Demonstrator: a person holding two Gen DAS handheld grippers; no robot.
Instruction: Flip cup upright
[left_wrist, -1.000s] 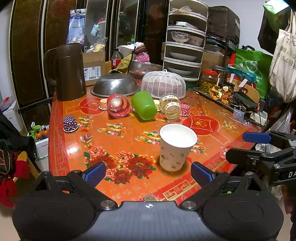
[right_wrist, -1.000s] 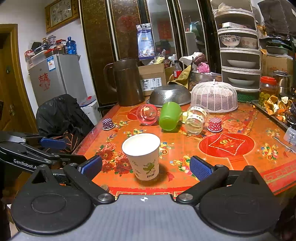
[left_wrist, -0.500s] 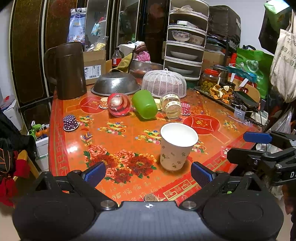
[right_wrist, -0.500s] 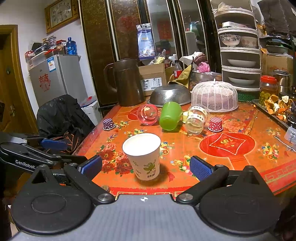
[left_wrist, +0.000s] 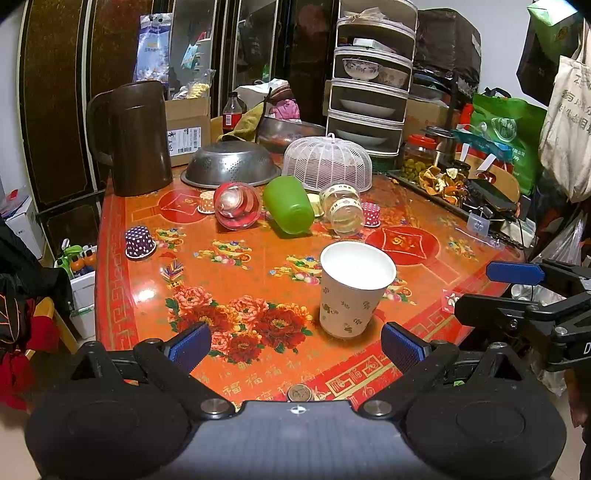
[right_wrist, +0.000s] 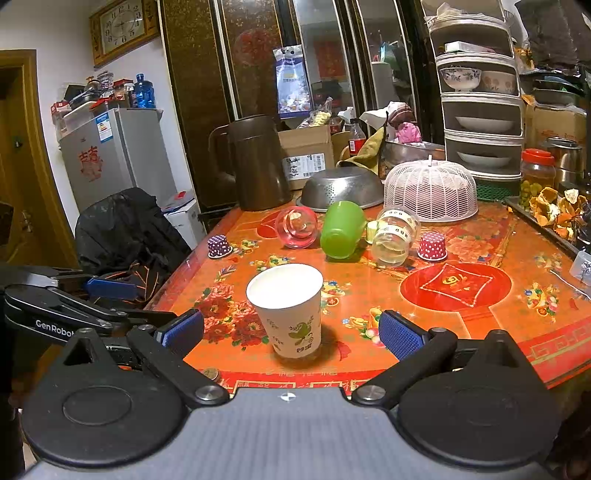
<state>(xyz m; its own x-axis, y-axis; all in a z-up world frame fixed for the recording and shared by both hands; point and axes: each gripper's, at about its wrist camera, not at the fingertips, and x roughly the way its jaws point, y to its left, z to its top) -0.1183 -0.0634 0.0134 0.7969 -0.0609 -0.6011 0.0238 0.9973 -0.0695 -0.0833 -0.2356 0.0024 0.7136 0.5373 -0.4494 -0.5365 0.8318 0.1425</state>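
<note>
**Paper cup stands upright near the table edge, both grippers empty**

The paper cup (left_wrist: 355, 290) stands upright on the red flowered table (left_wrist: 229, 280), mouth up, close to the near edge. From my left wrist camera it is at about 1 o'clock, a little ahead of the left gripper (left_wrist: 296, 343). The blue pads (left_wrist: 190, 343) of this gripper are spread wide and they hold nothing; the cup is beyond them and not touched.

From my right wrist camera the same cup (right_wrist: 286, 308) is at about 12 o'clock, just ahead of the right gripper (right_wrist: 291, 334), between the lines of its two fingers but in front of the tips. This gripper is also spread wide and it pinches nothing. I see the left gripper at 9 o'clock in this view, off the table edge, and the right gripper at 3 o'clock in the left view.

Further back on the table, at 12 o'clock, three vessels lie on their sides in a row: a pink glass (right_wrist: 296, 227), a green cup (right_wrist: 341, 230) and a clear jar (right_wrist: 395, 236). Behind them are a metal colander (right_wrist: 341, 186) turned upside down, a white mesh food cover (right_wrist: 430, 192) and a brown pitcher (right_wrist: 256, 162). A small purple dotted cup (left_wrist: 139, 242) stands upside down at 10 o'clock in the left view.
</note>
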